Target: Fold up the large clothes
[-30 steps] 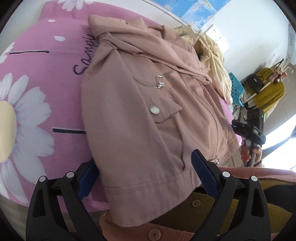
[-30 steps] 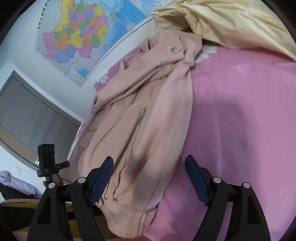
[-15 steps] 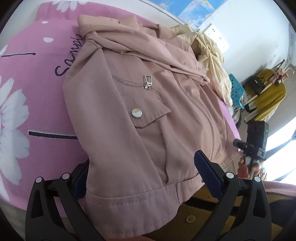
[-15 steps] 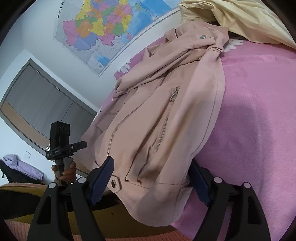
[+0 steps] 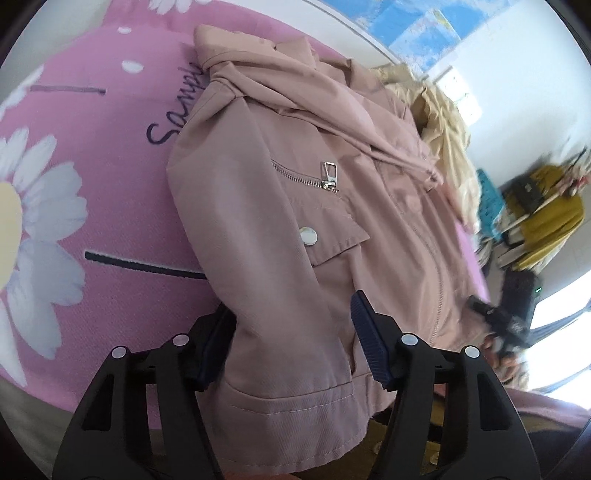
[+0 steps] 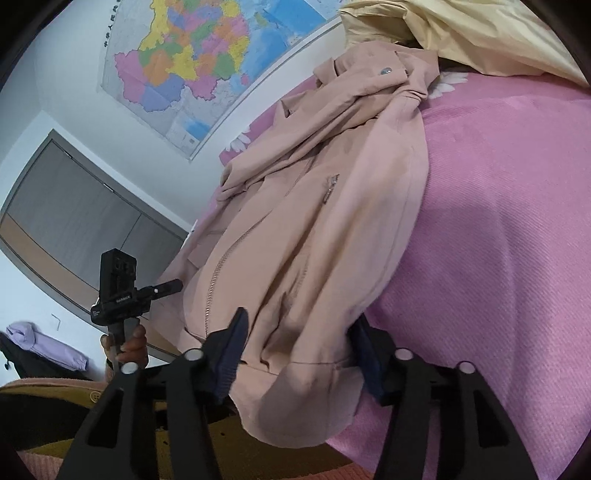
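Observation:
A dusty-pink jacket (image 5: 332, 229) with zips and snap buttons lies front up on a pink flowered bedspread (image 5: 92, 177); it also shows in the right wrist view (image 6: 332, 229). My left gripper (image 5: 291, 343) is open, its jaws on either side of the jacket's lower hem at one corner. My right gripper (image 6: 301, 354) is open, its jaws straddling the bunched hem at the other corner. The right gripper's body (image 5: 513, 314) shows at the right of the left wrist view; the left gripper's body (image 6: 122, 288) shows at the left of the right wrist view.
A pale yellow garment (image 6: 461, 33) lies bunched at the head of the bed, touching the jacket's collar. A map (image 6: 207, 62) hangs on the wall. Grey cupboard doors (image 6: 74, 229) stand behind. A rack with yellow clothes (image 5: 546, 218) stands beside the bed.
Both grippers have moved in onto the jacket's hem, and their jaws have narrowed around the fabric. The hem is more bunched between the right gripper's jaws.

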The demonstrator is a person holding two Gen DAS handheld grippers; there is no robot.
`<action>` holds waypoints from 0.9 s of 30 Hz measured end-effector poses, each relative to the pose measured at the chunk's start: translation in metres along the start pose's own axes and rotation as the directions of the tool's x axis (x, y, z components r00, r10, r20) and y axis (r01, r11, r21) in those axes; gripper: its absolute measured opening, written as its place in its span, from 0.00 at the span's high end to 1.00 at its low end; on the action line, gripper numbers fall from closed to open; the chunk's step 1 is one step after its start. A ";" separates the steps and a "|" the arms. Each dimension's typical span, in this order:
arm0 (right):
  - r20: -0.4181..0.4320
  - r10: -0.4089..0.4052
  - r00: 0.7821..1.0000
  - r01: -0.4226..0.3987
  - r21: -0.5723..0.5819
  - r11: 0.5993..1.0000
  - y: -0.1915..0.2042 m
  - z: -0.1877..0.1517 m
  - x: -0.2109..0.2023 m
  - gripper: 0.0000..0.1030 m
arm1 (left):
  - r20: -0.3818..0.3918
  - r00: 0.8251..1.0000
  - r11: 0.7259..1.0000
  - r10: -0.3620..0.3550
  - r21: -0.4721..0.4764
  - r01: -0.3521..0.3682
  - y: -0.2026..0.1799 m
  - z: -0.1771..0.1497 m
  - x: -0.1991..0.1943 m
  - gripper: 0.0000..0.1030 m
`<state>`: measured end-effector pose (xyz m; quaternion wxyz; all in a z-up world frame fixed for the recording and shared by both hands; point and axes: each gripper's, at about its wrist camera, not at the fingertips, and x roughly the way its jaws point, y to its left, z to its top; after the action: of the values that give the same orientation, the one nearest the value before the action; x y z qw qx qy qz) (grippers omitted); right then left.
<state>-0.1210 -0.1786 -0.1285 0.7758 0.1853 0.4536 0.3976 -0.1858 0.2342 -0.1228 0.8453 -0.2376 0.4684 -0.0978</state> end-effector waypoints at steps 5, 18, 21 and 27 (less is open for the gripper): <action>0.002 -0.040 0.999 0.040 -0.017 0.999 0.004 0.001 0.004 0.44 | 0.002 0.989 0.983 0.151 0.106 -0.150 -0.024 -0.002 0.007 0.38; -0.003 -0.100 0.995 0.099 -0.057 0.993 0.015 0.001 0.010 0.42 | 0.029 0.982 0.972 0.189 0.138 -0.191 -0.027 -0.005 0.005 0.38; -0.007 -0.119 0.993 0.118 -0.076 0.990 0.017 0.000 0.011 0.49 | 0.037 0.981 0.971 0.191 0.139 -0.194 -0.028 -0.005 0.006 0.42; -0.008 -0.125 0.992 0.125 -0.055 0.991 0.009 -0.001 0.008 0.76 | 0.034 0.985 0.976 0.171 0.128 -0.174 -0.027 -0.005 0.004 0.67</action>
<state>-0.1238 -0.1668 -0.1274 0.8013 0.1331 0.4578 0.3615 -0.1858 0.2081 -0.1149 0.8697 -0.1413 0.4700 -0.0519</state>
